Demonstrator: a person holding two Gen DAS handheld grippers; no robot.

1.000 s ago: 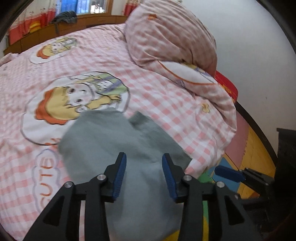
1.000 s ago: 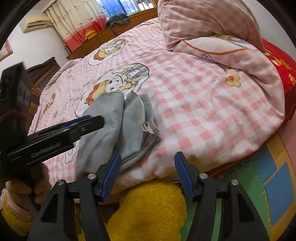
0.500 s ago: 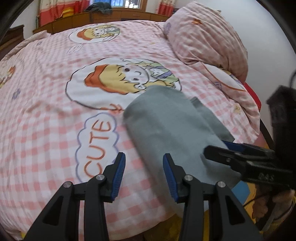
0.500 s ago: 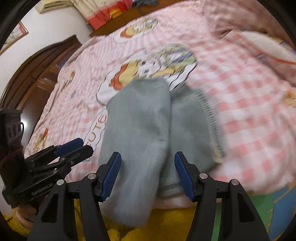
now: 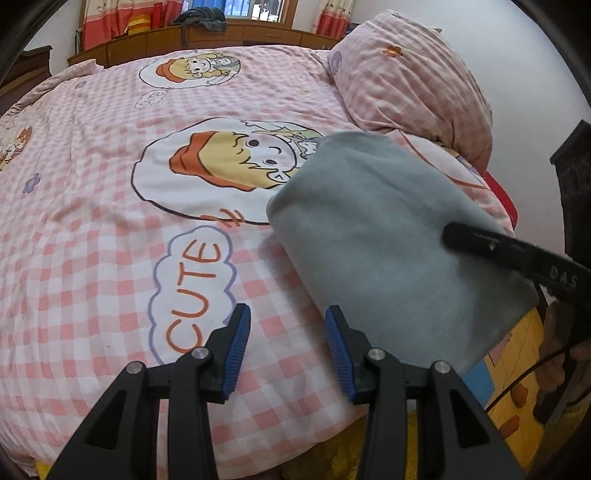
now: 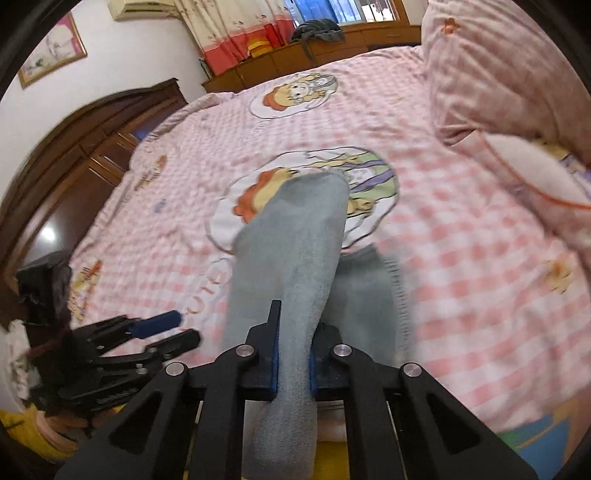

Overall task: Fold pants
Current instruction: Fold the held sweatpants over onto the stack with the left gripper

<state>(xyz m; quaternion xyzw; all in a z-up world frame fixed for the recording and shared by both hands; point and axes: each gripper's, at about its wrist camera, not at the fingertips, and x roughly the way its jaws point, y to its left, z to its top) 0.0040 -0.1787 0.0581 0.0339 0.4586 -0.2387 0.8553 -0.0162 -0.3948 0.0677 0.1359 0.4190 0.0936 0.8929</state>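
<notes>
A: On the left, the left tongs are open and hold nothing. They hover over the checked sheet, just beside the pants.

B: And the pants?

A: Grey, soft, already folded at least once, I think. They lie near the edge of the bed, partly over a cartoon print, and one end hangs past the edge. The right tongs are closed on a thick fold of the pants near that end.

B: What could go wrong from here?

A: The fabric looks fleecy and thick. If the right tongs pull alone, the layers below may slide and the fold may open. Also the pants can slip off the bed, because the grip is at the hanging end. The left tongs should take a corner too, in my judgement.

B: And the surface?

A: The sheet is soft and a little wrinkled, so cloth can drag it. On the right lies a pink checked pillow. At the far side are a wooden cabinet, red curtains and a window. A dark wardrobe stands at the left.
</notes>
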